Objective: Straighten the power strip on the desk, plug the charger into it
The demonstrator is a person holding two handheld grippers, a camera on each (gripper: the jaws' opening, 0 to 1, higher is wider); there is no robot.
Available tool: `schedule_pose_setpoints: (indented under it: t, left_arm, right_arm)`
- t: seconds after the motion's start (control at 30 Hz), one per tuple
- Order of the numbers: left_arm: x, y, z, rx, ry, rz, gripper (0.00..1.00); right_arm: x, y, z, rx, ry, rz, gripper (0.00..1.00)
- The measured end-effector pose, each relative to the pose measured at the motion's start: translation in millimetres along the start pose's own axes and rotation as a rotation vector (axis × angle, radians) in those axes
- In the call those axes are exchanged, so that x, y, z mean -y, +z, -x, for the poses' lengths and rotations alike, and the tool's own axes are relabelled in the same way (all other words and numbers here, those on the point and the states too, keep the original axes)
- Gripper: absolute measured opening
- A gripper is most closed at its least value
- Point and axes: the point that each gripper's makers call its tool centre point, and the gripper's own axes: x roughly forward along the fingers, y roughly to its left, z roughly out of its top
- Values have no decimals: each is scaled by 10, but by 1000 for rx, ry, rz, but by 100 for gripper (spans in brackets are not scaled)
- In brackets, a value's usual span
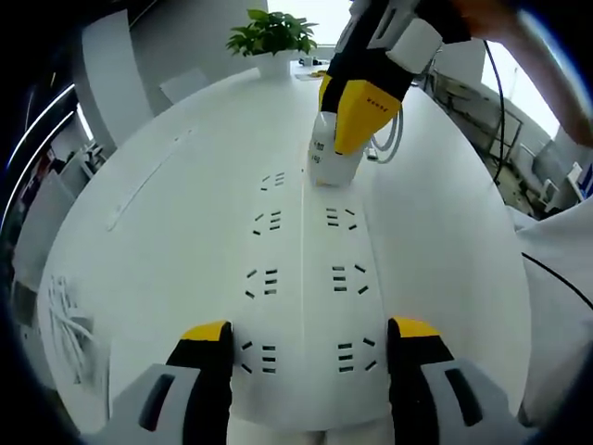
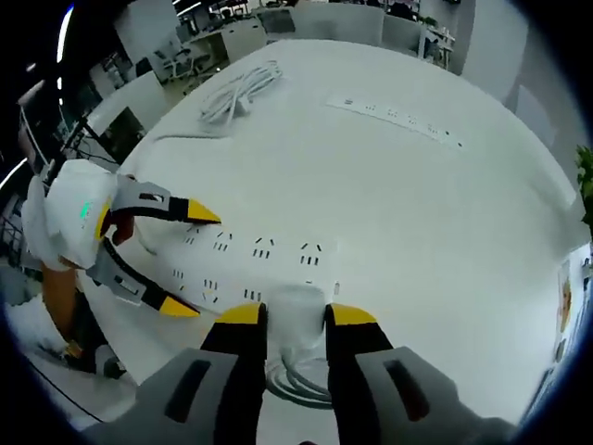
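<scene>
A white power strip (image 1: pixel 301 278) with two rows of sockets lies on the white table, running away from me in the left gripper view. My left gripper (image 1: pixel 310 332) straddles its near end, one yellow-tipped jaw pressed against each long side. The same gripper (image 2: pixel 185 261) appears at the left of the right gripper view, clasping the strip (image 2: pixel 250 255). My right gripper (image 2: pixel 296 315) is shut on a white charger (image 2: pixel 298 311) standing upright over the strip's far end. In the left gripper view, that gripper (image 1: pixel 352 130) holds the charger (image 1: pixel 326 159) down onto the strip. The charger's white cable (image 2: pixel 296 382) loops beneath.
A potted plant (image 1: pixel 273 37) stands at the table's far edge. A second, long narrow power strip (image 2: pixel 398 116) and a coil of white cable (image 2: pixel 236 93) lie farther out on the table (image 2: pixel 417 241). A person's white sleeve (image 2: pixel 60 218) is behind the left gripper.
</scene>
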Motion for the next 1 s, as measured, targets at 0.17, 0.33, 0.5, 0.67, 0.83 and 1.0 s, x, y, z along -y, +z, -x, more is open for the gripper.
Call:
schedule_pose_setpoints:
  t: [0.17,0.33,0.5,0.67,0.83,1.0]
  left_arm:
    - [39,-10,20,3,-1,-2,68]
    - [-20,13,5,-1,-4,-4,68]
    - [-64,21,-9,-5,-10,-15,68]
    - [-37,22,2,-7,-11,-20,68]
    - [-3,32,9,-9,-11,-25,68]
    - [-21,43,-7,-13,-13,-29,68]
  right_arm:
    - [54,-39,-1,-56,-29,4,22]
    - [91,-21,-17,-66,-12,18,22]
    - [117,19,-82,-104,-32,28,22]
    - [100,-25,-129,-131,-2,3,22]
    - [126,23,-193,-139,-18,20,22]
    - [151,0,-235,-155,5,9,23]
